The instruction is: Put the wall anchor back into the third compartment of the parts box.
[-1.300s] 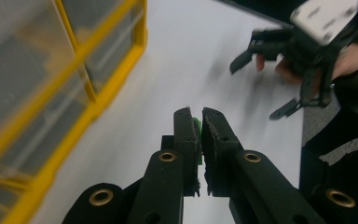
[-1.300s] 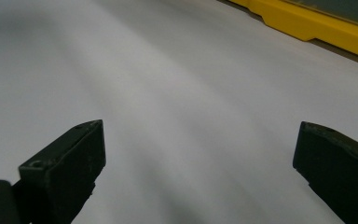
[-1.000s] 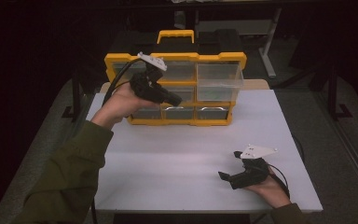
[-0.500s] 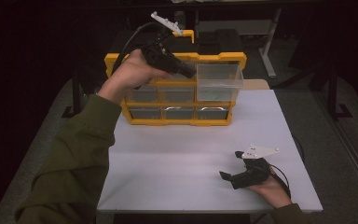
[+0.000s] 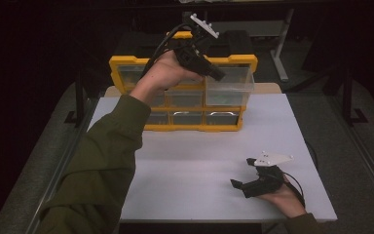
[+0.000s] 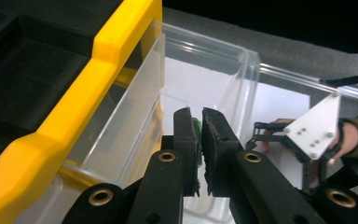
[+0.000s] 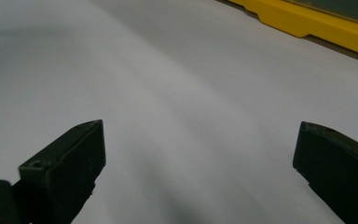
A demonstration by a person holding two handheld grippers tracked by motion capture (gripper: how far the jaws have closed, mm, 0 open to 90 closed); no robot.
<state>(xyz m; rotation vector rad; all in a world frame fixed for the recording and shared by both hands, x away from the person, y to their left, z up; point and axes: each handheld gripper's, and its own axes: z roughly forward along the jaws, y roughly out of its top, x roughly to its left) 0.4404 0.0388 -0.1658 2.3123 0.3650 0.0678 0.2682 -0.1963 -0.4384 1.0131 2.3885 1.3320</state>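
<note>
Pinching green bit (image 6: 196,125) in L tongs (image 6: 199,122), its axis hidden, above clear drawer (image 6: 223,74), R tongs (image 7: 198,154) wide.

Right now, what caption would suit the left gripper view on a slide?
Left hand-held gripper pinching a small green piece above an open clear drawer of the yellow organizer.
</note>
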